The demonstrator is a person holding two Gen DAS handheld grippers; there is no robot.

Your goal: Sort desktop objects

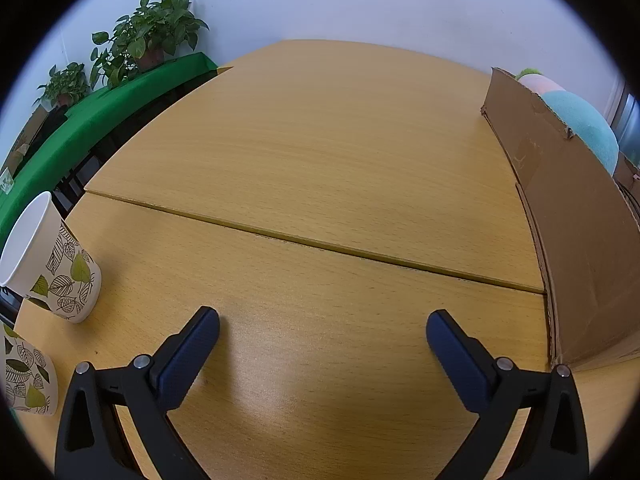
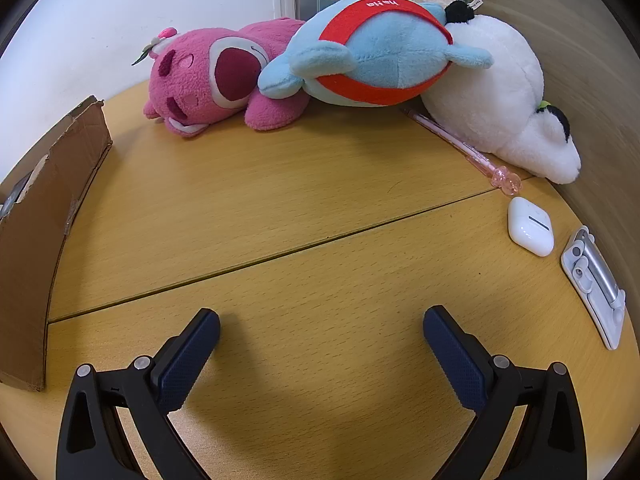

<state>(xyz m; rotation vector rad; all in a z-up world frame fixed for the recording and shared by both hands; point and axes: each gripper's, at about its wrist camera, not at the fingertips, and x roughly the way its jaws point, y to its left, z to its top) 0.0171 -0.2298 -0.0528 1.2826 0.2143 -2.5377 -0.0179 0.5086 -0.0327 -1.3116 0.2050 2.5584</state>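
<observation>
From the left wrist, the left gripper [image 1: 323, 322] hovers low over the wooden table [image 1: 320, 168] with its fingers spread wide and nothing between them. A leaf-patterned paper cup [image 1: 56, 268] stands well to its left, and a second cup of the same pattern [image 1: 26, 380] sits nearer, at the left edge of view. A cardboard box [image 1: 568, 216] rises to the gripper's right, with pastel plush shapes showing above its wall.

From the right wrist, the right gripper [image 2: 321, 320] is likewise spread and empty, angled down toward the tabletop. Far ahead lie a pink plush bear [image 2: 208, 80], a blue plush with a red band [image 2: 376, 52] and a white plush [image 2: 504, 92], touching one another. Ahead to the right, a pink pen [image 2: 464, 144] lies beside the white plush; a white earbud case [image 2: 530, 226] and a folded phone stand [image 2: 596, 284] are nearer. The cardboard box stands to the left.
</observation>
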